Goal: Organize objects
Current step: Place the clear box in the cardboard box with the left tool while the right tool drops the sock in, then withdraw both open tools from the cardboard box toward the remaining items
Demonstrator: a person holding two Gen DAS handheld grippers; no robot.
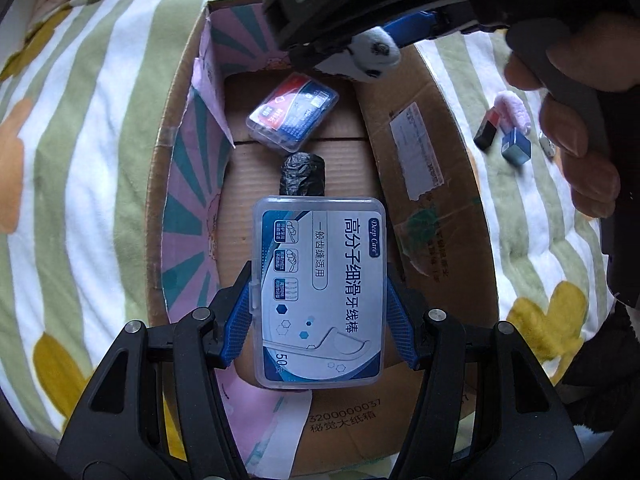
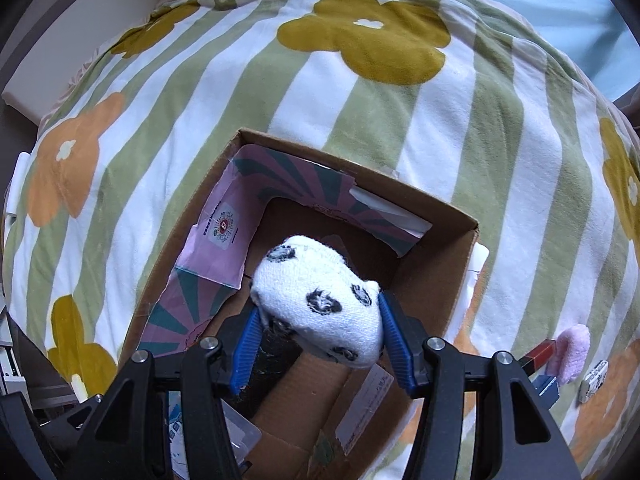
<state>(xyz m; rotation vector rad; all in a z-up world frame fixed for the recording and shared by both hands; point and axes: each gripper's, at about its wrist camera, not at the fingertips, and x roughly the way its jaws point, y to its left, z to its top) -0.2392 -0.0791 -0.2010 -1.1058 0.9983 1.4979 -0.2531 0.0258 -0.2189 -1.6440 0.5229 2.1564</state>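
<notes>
My left gripper (image 1: 320, 304) is shut on a clear floss-pick box (image 1: 320, 292) with a blue-and-white label, held over the open cardboard box (image 1: 432, 168). On the box floor lie a smaller clear case (image 1: 292, 110) with a red-and-blue label and a black crumpled roll (image 1: 303, 175). My right gripper (image 2: 318, 320) is shut on a white sock (image 2: 320, 300) with black spots, hanging above the cardboard box (image 2: 436, 276). In the left wrist view the right gripper (image 1: 372, 54) shows at the top with the sock (image 1: 376, 50), and a hand (image 1: 576, 140) grasps its handle.
The box rests on a green-striped flowered blanket (image 2: 360, 128). To its right lie a pink fluffy item (image 1: 514, 114), a red-and-black block (image 1: 488, 130), a blue cube (image 1: 516, 146) and a small white piece (image 2: 595, 380). Pink patterned paper (image 1: 188, 208) lines the box walls.
</notes>
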